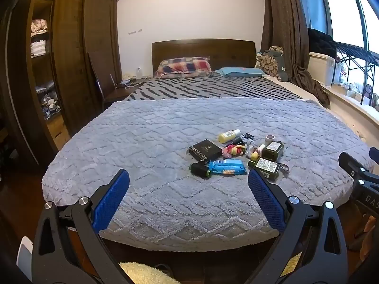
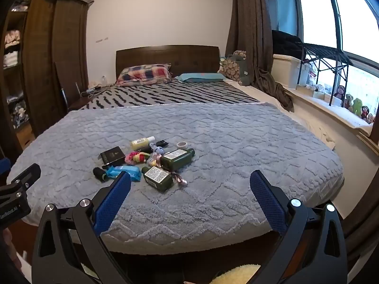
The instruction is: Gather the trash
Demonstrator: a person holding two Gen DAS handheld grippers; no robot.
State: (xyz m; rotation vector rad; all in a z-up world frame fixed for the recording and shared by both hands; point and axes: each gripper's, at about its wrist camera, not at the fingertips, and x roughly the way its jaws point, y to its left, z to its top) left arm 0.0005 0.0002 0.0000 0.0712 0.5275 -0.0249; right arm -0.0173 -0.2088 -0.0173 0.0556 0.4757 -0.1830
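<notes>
where trash (image 1: pixel 234 153) lies, beyond left claw (image 1: pixel 188 178)

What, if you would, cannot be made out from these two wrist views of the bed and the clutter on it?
- Small items behind the pink and yellow bundle: too small and tangled in both views.
- Printed label on the near dark green square bottle: too small to read.
- Blue snack packet: partly hidden in the right wrist view by the right gripper finger.
- Any trash bin: in neither view.
</notes>
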